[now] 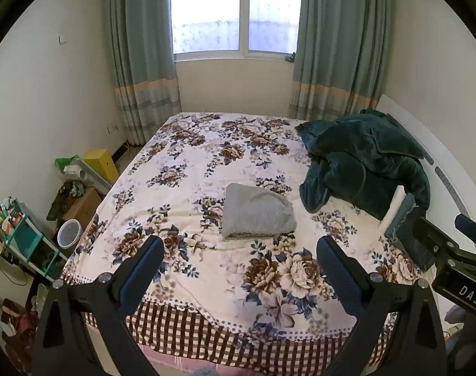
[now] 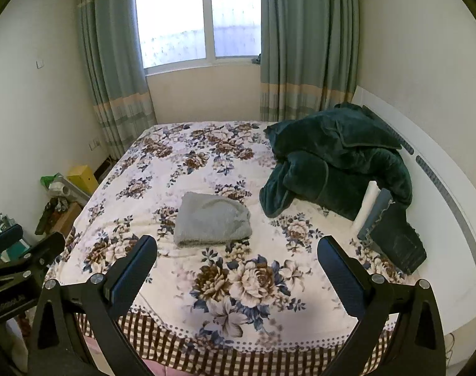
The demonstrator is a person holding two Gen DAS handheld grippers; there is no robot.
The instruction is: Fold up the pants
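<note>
Grey pants (image 1: 257, 212) lie folded into a compact rectangle in the middle of the floral bed (image 1: 206, 163); the right wrist view shows the same grey pants (image 2: 211, 219) on the bed (image 2: 181, 163). My left gripper (image 1: 240, 252) hangs open above the bed's near edge, well short of the pants, nothing between its fingers. My right gripper (image 2: 238, 252) is open and empty too, held back from the pants. The right gripper's body (image 1: 451, 257) shows at the right edge of the left wrist view. At the left edge of the right wrist view, the left gripper's body (image 2: 21, 260) can be seen.
A dark green blanket (image 1: 366, 169) is heaped at the bed's right, by a white headboard (image 1: 441, 169). Dark folded items and a white roll (image 2: 391, 235) lie near it. Boxes, a bin (image 1: 69, 234) and a shelf crowd the floor at left. Curtains (image 1: 137, 62) frame a window behind.
</note>
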